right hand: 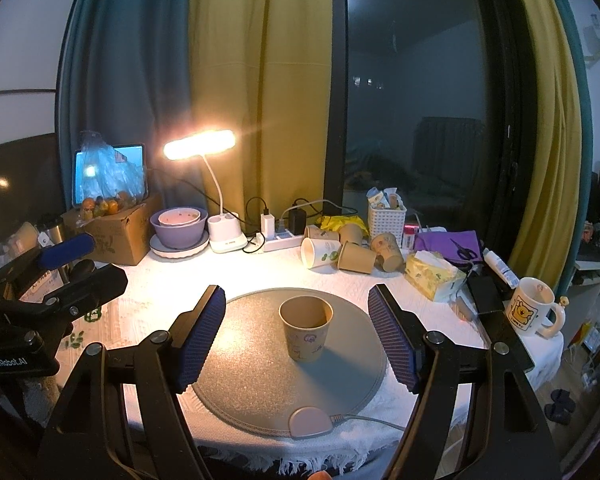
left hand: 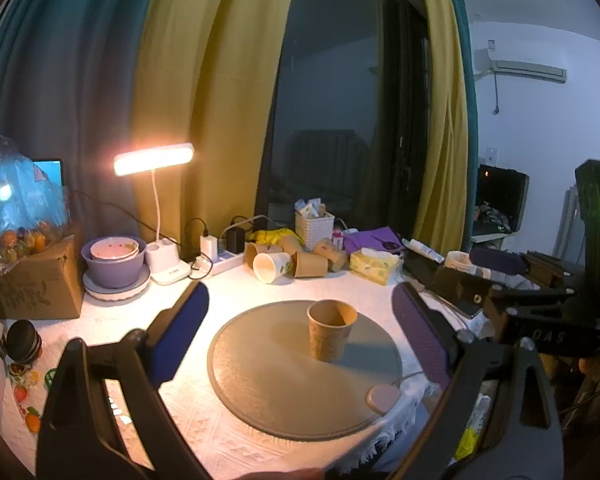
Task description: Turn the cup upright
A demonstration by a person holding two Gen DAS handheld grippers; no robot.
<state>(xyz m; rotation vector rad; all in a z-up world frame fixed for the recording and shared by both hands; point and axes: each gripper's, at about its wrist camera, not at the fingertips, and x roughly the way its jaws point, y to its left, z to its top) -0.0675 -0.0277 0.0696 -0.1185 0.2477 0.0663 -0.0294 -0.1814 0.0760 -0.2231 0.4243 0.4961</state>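
Note:
A brown paper cup (left hand: 331, 329) stands upright, mouth up, on the round grey mat (left hand: 260, 360); it also shows in the right wrist view (right hand: 305, 326) on the mat (right hand: 252, 364). My left gripper (left hand: 300, 328) is open and empty, jaws wide, held back from the cup. My right gripper (right hand: 298, 330) is open and empty, its blue pads (right hand: 202, 336) apart on either side of the cup without touching it. The right gripper's body shows at the right of the left wrist view (left hand: 540, 320).
Several paper cups (right hand: 340, 250) lie on their sides at the back. A lit desk lamp (right hand: 200, 145), purple bowls (right hand: 179, 228), a cardboard box (right hand: 116, 232), a tissue pack (right hand: 434, 274), a white mug (right hand: 530, 306) and a power strip (right hand: 280, 240) ring the table. A pink controller (right hand: 310, 422) sits on the mat's near edge.

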